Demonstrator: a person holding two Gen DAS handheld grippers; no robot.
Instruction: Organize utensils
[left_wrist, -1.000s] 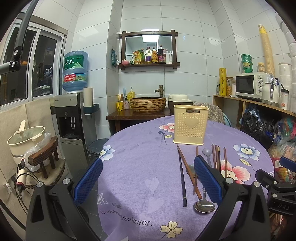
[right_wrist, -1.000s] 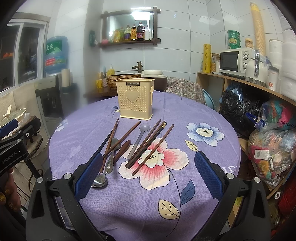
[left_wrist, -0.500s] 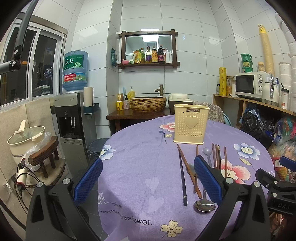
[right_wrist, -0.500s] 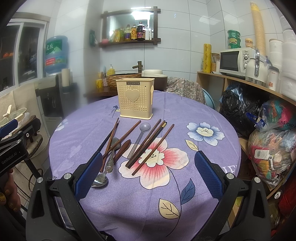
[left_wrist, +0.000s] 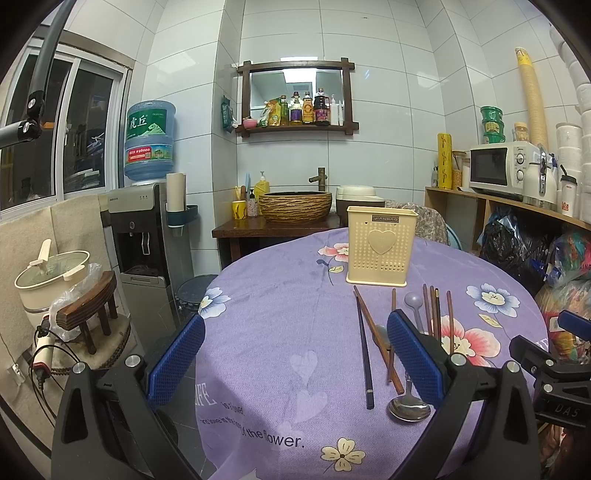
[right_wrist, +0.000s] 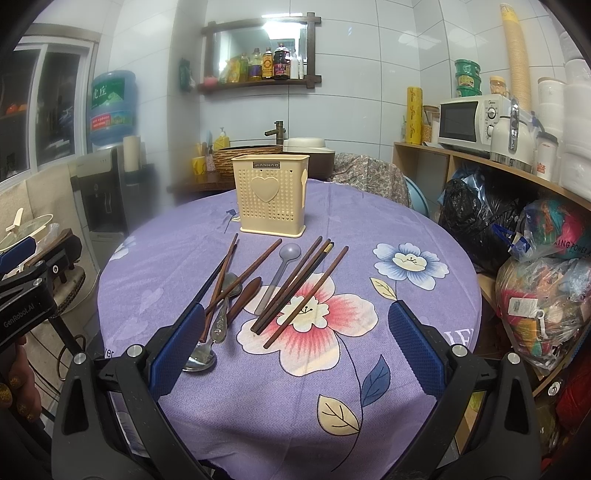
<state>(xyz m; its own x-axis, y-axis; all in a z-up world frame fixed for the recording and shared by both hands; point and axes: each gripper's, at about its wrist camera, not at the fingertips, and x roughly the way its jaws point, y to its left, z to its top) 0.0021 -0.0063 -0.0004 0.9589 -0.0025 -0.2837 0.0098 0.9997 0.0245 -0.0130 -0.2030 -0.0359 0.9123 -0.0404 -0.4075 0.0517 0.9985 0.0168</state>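
The bench (right_wrist: 424, 236), round and draped in a purple flowered cloth, is carrying everything. Landmark: the cream utensil holder (right_wrist: 271, 197), which is standing upright and looking empty from here, toward the far side of the bench.

Utensils are lying loose on the cloth in front of the holder, none inside it yet:
- brown chopsticks (right_wrist: 306, 291), several, fanning out just in front of the holder, some touching or crossing
- one dark chopstick (left_wrist: 364, 350), in front of the holder, left of the pile
- grey plastic spoon (right_wrist: 279, 273), bowl end pointing at the holder
- metal spoon (right_wrist: 207, 349), farthest from the holder, bowl nearest the cameras

Left tool (left_wrist: 295, 354) is hovering wide open, gripping nothing. Right tool (right_wrist: 295, 350) is likewise spread wide and empty.

Handling judgement: chopsticks are looking light, stiff, thin and smooth, likely to roll or pivot; pinching mid-shaft seems best. The metal spoon is probably heavier and slick; taking its handle seems safer.
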